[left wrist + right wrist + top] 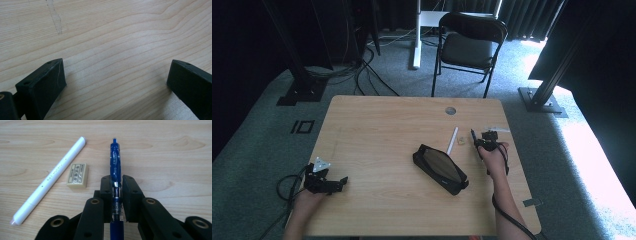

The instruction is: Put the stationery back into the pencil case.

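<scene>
1. My right tool (117,195) is clamped on the blue pen (116,167), jaws pressing both sides of its barrel, its tip pointing away from me.
2. The pen sits at the right of the surface (377,125), just beside the eraser (77,175) and white pen (51,178).
3. The black case (440,169) lies mid-surface, left of my right hand (494,159).
4. My left tool (115,82) rests near the left edge, jaws wide apart over bare wood.

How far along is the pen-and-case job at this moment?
Done: the right gripper has shut on the blue pen. In hand: carrying it, presumably to the black pencil case, whose zip state I cannot tell. Left: the white pen and eraser lie on the table; the left gripper waits open.
</scene>
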Available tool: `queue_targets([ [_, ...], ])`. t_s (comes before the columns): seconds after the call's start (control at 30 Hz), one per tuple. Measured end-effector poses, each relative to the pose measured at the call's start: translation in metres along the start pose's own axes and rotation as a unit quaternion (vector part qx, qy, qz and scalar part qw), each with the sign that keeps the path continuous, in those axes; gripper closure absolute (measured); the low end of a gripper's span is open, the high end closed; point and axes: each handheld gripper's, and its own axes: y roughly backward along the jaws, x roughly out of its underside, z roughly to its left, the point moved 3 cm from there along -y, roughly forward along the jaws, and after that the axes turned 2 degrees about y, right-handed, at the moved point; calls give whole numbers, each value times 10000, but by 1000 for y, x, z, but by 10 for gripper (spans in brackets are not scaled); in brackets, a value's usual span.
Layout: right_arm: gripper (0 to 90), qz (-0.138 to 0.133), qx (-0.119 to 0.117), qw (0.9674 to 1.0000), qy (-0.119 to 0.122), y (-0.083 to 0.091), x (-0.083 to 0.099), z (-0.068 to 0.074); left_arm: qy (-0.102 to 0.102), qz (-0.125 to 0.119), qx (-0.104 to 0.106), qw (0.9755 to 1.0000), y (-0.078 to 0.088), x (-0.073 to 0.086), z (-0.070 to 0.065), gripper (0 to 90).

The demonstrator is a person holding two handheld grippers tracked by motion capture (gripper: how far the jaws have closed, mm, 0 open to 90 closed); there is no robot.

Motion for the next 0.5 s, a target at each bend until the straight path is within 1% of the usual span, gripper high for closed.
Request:
queue_targets([
  [0.03,794,-28,-49,10000,-16,2,-1,0,0,0,0,10000,0,0,0,21],
  [0.1,795,-80,-70,9999,7,8,-3,0,0,-1,0,10000,0,0,0,21],
  [0.2,794,-179,-196,9996,14,15,-5,2,3,-1,-1,10000,0,0,0,21],
  [0.37,794,-272,-291,9991,151,28,-10,8,3,-1,0,10000,0,0,0,21],
  [0.4,794,-290,-318,9990,137,31,-11,9,1,0,0,10000,0,0,0,21],
  [0.43,795,-238,-361,9989,201,33,-12,11,1,-1,0,10000,0,0,0,21],
  [0.5,795,-270,-447,9983,244,37,-14,16,0,0,0,10000,0,0,0,21],
])
